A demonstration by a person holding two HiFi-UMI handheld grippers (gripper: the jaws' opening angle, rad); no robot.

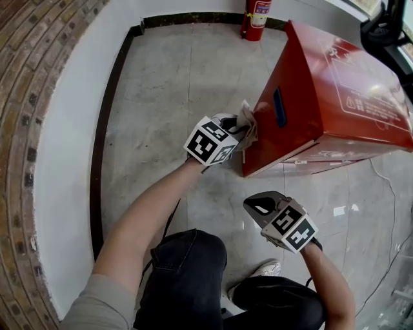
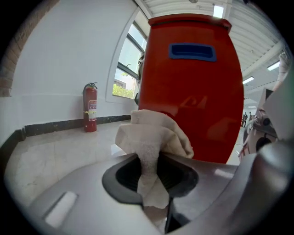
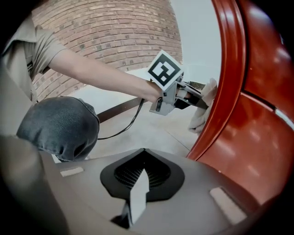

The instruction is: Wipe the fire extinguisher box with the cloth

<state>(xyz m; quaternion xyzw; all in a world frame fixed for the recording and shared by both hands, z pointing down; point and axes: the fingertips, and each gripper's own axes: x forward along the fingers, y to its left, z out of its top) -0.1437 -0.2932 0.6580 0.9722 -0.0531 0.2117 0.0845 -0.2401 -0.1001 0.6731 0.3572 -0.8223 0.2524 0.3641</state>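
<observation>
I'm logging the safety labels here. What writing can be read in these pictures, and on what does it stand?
Nothing reads clearly.
Red box: white print with a warning triangle on its broad face, too blurred to read.
Fire extinguisher: a label, too small to read.

Pale grey stone tiles cover the floor (image 1: 168, 97). A white wall (image 1: 68, 167) with a dark skirting strip (image 1: 102, 135) borders it, with brown brickwork (image 1: 22, 97) above. A red fire extinguisher (image 1: 256, 18) stands against the wall. Daylight enters a window (image 2: 125, 75), and strip lights (image 2: 218, 10) shine overhead.
</observation>
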